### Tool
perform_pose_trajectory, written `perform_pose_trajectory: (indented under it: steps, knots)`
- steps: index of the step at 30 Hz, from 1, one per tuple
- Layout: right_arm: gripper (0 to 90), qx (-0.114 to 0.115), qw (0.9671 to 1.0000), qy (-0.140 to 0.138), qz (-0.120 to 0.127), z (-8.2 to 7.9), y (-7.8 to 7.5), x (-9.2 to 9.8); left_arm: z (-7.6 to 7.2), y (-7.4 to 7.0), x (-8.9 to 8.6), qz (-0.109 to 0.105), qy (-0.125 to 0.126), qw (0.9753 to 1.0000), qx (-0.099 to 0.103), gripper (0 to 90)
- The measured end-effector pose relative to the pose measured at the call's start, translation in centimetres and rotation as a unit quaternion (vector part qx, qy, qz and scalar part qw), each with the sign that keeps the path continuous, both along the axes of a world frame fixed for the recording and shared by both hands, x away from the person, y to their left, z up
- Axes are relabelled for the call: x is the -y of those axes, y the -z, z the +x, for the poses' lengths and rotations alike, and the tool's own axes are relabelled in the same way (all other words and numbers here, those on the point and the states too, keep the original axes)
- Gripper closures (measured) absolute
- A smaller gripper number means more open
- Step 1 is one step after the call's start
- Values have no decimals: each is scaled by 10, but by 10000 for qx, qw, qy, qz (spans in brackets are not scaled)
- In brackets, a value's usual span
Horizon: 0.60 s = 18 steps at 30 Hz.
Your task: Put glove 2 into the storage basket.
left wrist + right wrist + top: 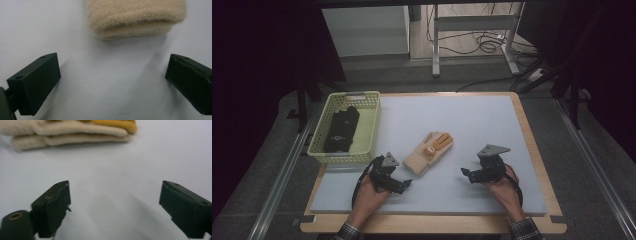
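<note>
I hold left gripper (404, 183) and right gripper (466, 173) spread, flanking gloves (429, 151), ready to pinch.

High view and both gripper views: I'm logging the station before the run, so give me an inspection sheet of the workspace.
Surface: pale grey mat on a wooden board, flat.
Job's things: beige gloves, stacked, orange-tipped, lying mid-mat, untouched.
Clutter: yellow basket at the mat's left edge, holding dark gloves.
Grippers: left gripper and right gripper rest low on the mat either side of the beige gloves, jaws wide apart, empty.
Cables: black loops at each gripper; more on the floor beyond the table.
Surroundings: metal frame legs, dark curtains.
</note>
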State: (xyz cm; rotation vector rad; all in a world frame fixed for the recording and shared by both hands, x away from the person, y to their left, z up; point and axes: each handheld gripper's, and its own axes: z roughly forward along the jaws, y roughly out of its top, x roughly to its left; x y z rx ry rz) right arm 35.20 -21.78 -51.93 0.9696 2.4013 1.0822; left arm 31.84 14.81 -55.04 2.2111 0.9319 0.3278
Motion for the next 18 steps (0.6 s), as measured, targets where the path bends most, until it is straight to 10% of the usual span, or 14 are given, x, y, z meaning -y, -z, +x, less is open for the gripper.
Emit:
perform_pose_trajectory:
  steps: [18]
  knots:
    - [0, -206, 9986, 251, -420, 3, 15, 8, 0, 0, 1, 31, 0, 10000, -25, 0]
